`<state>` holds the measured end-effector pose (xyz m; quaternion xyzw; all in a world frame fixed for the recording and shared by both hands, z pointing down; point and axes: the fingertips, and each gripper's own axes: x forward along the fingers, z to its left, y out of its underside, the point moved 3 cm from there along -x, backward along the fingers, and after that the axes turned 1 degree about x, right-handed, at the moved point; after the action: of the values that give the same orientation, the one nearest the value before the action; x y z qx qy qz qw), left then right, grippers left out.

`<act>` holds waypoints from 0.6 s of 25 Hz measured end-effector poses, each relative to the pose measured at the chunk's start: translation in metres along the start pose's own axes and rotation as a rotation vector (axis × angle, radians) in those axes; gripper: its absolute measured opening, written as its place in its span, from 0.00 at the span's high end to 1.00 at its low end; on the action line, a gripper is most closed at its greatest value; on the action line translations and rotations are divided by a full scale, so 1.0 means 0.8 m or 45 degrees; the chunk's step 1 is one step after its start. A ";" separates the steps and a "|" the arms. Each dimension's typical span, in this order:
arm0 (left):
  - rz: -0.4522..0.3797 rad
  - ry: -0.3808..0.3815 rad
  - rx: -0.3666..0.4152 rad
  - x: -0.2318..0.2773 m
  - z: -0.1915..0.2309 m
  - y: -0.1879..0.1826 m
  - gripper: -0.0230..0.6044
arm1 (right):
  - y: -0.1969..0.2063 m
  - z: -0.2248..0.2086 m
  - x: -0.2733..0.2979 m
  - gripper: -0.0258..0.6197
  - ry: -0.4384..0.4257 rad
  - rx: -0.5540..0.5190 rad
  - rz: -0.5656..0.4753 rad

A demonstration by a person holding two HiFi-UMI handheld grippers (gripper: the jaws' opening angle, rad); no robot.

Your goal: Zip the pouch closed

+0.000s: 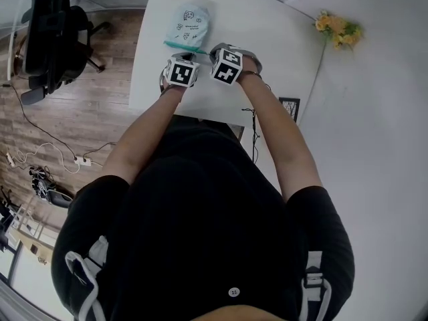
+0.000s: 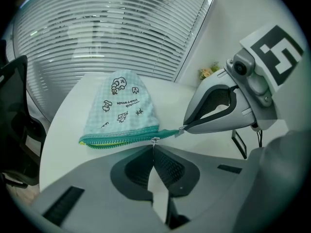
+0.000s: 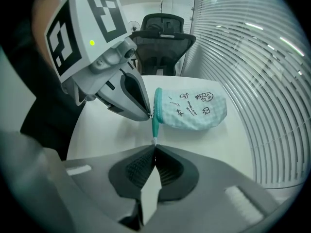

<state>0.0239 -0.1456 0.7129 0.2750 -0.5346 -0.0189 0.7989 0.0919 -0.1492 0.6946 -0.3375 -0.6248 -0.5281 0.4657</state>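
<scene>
- We are at the start of the zipping step. The pouch [image 2: 119, 110] lies flat on the white table [image 1: 267, 39], just past both claws.
- Its green zip [image 2: 116, 141] gapes open along most of its length, and we can see yellow inside.
- Our left claw [image 2: 154, 147] is pinched shut on the little zip pull [image 2: 154, 140], which sits at the end of the zip nearest the right claw.
- Our right claw [image 3: 154, 147] is pinched shut on the zip tail [image 3: 155, 136], the bit that sticks out past the pouch.
- Next, we think the left claw must slide the pull along the open zip to the far end.
- The right claw should hold the tail tight and steady, so the pouch does not bunch up or slide along.
</scene>
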 end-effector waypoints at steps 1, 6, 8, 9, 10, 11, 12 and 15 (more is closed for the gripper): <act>-0.005 -0.008 0.002 0.001 0.002 0.000 0.95 | -0.001 0.001 -0.001 0.94 0.000 0.004 0.002; -0.005 -0.010 -0.001 0.002 0.001 0.002 0.95 | -0.002 0.006 -0.003 0.94 0.017 -0.007 0.015; -0.002 -0.026 -0.007 0.002 0.006 0.005 0.95 | -0.003 0.008 -0.004 0.94 0.023 -0.020 0.023; 0.003 -0.031 -0.011 0.001 0.008 0.006 0.95 | -0.004 0.009 -0.004 0.94 0.026 -0.028 0.029; 0.007 -0.034 -0.017 0.000 0.010 0.008 0.95 | -0.003 0.010 -0.004 0.94 0.030 -0.035 0.033; 0.009 -0.034 -0.022 0.000 0.012 0.009 0.95 | -0.002 0.010 -0.005 0.94 0.033 -0.039 0.033; 0.005 -0.033 -0.024 0.000 0.015 0.009 0.95 | -0.002 0.011 -0.007 0.94 0.035 -0.040 0.031; -0.020 -0.036 -0.024 -0.001 0.020 0.006 0.95 | 0.000 0.010 -0.010 0.94 0.043 -0.042 0.028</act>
<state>0.0087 -0.1482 0.7189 0.2714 -0.5435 -0.0342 0.7936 0.0925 -0.1411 0.6870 -0.3429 -0.6044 -0.5387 0.4763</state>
